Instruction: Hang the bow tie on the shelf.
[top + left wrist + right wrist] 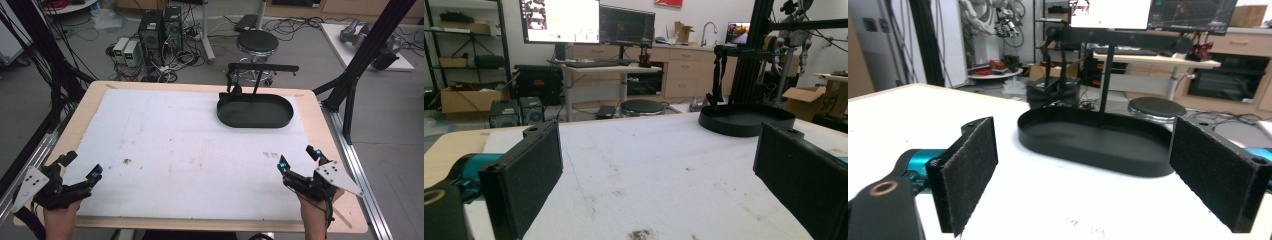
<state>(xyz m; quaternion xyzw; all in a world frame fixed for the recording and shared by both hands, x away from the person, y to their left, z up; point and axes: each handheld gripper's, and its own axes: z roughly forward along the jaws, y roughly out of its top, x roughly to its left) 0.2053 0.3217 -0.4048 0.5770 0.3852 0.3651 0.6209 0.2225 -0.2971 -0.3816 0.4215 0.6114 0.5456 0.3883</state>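
Near edge of the table [320,107]: two hand-held grippers rest low over the white sheet [190,150] that covers most of the wooden top. The left gripper [80,167], at the near left corner, is held by the person's left hand [60,217]; its jaws stand wide apart with nothing between them, as the left gripper view confirms, where bare sheet lies between the two black pads [526,182]. The right gripper [298,157], at the near right corner, is held by the right hand [315,215]; its jaws are likewise spread apart and empty, and a grey three-cornered plate [340,177] sits on top of it. A similar plate [27,185] tops the left gripper.

Middle of the table: the white sheet carries scattered dark smudges [127,161] and faint marks near its right side [271,155].

Far right part of the table: a black oval tray [255,111] with a low upright wall sits on the sheet, near the far edge. A thin black post [257,82] rises from it and carries a horizontal black bar [265,67]. In the right gripper view the tray [1098,142] lies straight ahead between the jaws, well apart from them.

Beyond the table: a round black stool [257,42], computer towers [160,30] with tangled cables on the floor, and black frame struts [365,55] at right. The left gripper view shows monitors [561,20] on a desk behind.
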